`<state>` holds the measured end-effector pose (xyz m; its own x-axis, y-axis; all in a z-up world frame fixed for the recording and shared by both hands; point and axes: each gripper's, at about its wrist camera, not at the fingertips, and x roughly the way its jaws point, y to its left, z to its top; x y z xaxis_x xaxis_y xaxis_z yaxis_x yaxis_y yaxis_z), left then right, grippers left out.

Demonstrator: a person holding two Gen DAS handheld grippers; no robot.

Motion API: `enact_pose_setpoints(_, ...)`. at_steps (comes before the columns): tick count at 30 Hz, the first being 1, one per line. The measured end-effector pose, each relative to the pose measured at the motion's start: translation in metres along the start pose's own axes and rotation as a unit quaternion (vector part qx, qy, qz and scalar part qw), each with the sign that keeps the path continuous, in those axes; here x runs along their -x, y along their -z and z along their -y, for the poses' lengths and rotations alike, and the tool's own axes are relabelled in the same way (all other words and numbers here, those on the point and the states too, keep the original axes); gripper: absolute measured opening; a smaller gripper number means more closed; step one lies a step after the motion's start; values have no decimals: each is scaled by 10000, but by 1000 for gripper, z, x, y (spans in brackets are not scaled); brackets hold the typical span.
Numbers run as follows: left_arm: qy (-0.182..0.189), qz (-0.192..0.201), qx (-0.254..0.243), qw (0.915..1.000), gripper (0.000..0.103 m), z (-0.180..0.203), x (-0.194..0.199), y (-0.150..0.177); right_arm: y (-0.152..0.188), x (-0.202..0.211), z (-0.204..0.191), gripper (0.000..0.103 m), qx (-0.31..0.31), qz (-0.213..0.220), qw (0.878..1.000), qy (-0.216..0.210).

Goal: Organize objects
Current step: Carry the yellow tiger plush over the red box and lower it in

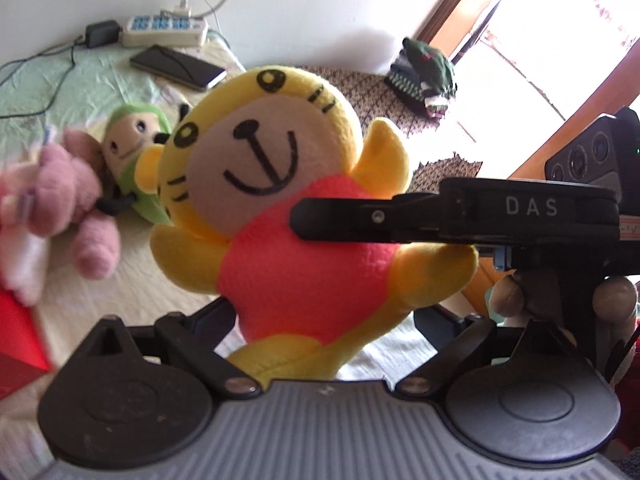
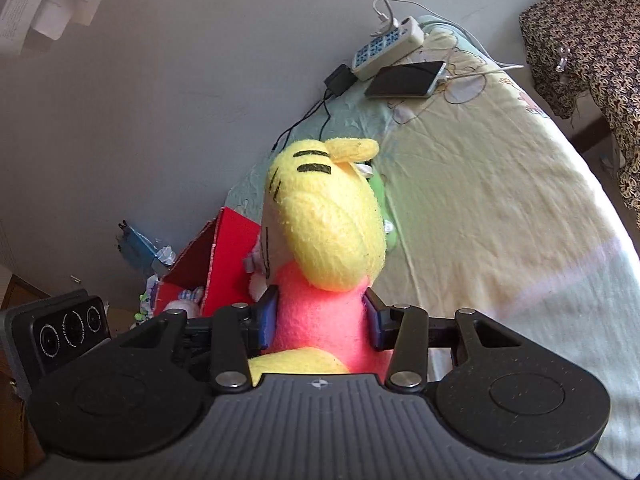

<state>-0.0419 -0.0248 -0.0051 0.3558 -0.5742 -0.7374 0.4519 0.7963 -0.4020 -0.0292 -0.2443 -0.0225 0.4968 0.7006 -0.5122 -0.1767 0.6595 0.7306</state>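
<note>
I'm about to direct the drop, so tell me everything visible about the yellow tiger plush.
The yellow tiger plush is soft pile fabric with a cream face, a black stitched smile, whiskers and stripes, a pink-red shirt and stubby yellow limbs. It hangs tilted above the bed sheet. The right gripper clamps its shirted torso between blue pads. Nothing else visibly touches it.

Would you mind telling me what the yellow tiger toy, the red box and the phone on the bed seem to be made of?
Yellow tiger toy: soft plush fabric, fuzzy pile, with a stitched face in the left wrist view. Red box: probably cardboard, matte, with a thin flat wall and a pale cut edge. Phone: glossy dark glass front, pale rim of metal or plastic; cannot tell which.
</note>
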Motion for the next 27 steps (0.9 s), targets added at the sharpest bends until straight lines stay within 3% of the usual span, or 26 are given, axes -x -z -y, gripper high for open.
enact_pose_setpoints(15, -541, 1182, 117, 9914, 94, -79, 138, 1, -6, -68, -135, 45, 932, 163, 9925, -774)
enact_pose_setpoints(22, -644, 1158, 328, 9906, 94, -128, 159, 8, 3, -114, -165, 45, 913, 131, 9941, -578)
enact_pose_setpoints(27, -697, 960, 457, 9919, 95, -157, 152, 9, 11, -141, -181, 45, 1129, 219, 9934, -29)
